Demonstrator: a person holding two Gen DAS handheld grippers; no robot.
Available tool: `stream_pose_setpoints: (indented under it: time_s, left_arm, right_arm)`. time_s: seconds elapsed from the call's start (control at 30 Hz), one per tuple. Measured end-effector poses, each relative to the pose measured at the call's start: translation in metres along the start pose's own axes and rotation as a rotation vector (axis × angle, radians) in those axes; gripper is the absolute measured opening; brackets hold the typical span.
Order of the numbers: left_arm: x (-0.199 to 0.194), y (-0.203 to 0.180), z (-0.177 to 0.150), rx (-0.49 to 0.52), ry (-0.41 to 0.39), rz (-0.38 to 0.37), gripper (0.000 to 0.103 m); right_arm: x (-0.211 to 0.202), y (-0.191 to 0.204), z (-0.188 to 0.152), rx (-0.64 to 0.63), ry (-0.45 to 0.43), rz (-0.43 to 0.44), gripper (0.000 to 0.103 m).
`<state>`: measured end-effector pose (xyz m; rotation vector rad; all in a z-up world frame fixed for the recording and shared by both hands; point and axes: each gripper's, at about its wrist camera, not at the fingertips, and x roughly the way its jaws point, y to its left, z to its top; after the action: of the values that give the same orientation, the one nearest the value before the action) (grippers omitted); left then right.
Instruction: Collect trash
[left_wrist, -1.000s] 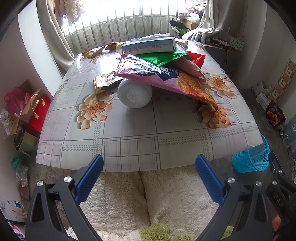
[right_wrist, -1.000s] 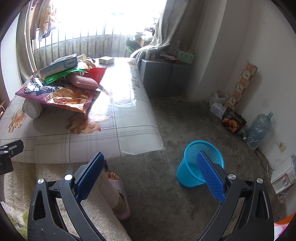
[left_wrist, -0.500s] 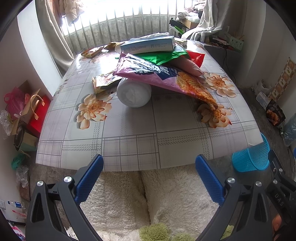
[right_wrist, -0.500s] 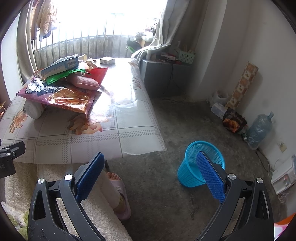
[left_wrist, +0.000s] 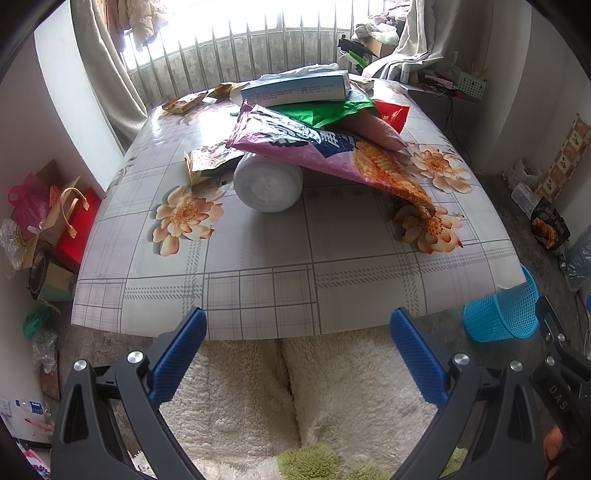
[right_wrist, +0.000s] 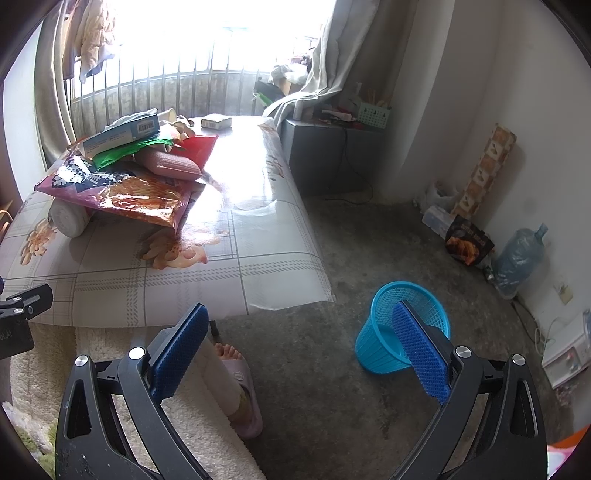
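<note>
- Little has changed over the last second: I keep the left gripper (left_wrist: 297, 354) and right gripper (right_wrist: 301, 347) spread wide, empty.
- The purple snack bag (left_wrist: 325, 151) lies untouched; the blue mesh basket (right_wrist: 402, 328) waits. Collecting not begun, I judge.

**Surroundings beyond the work area**

You see a floral, checked tablecloth (left_wrist: 258, 288) covering the table, a barred window (right_wrist: 192, 74) behind it with a curtain (right_wrist: 343, 66) at its right, and a water jug (right_wrist: 519, 258) standing on the floor by the wall.
</note>
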<state>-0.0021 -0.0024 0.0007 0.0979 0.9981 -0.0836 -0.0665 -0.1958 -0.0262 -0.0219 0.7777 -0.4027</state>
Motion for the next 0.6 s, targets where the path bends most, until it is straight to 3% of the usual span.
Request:
stream_pose_setpoints:
  time_s: [0.6]
  left_arm:
    - [0.0050,-0.0009,-0.0053,0.005,0.010,-0.002,0.097]
  right_arm:
    - [-0.0007,0.0030,0.0015,0.005,0.003,0.003,0.095]
